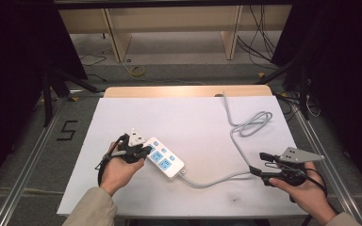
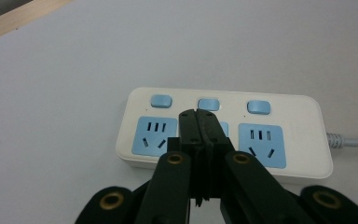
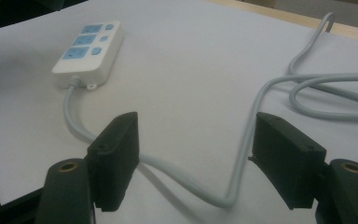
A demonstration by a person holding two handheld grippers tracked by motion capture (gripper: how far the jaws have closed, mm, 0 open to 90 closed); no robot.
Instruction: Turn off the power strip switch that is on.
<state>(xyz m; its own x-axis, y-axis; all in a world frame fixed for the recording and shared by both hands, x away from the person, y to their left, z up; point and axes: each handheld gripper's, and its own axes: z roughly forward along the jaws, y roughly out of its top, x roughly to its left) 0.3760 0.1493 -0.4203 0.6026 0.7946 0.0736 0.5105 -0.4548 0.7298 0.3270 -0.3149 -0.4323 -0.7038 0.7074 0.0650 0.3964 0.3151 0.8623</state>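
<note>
While the white power strip (image 1: pixel 164 158) lies flat on the white worktop (image 1: pixel 193 122), the left gripper (image 2: pixel 200 116) has its jaws pressed together, holding nothing, tips over the middle blue switch (image 2: pixel 209 103), probably to press it. The right gripper (image 3: pixel 196 154) waits with jaws wide apart astride the grey cable (image 3: pixel 242 149), gripping nothing.

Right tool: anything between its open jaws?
Yes. In the right gripper view the grey cable from the power strip runs across the gap between the jaws of the right tool, lying on the white table cover, not gripped.
</note>
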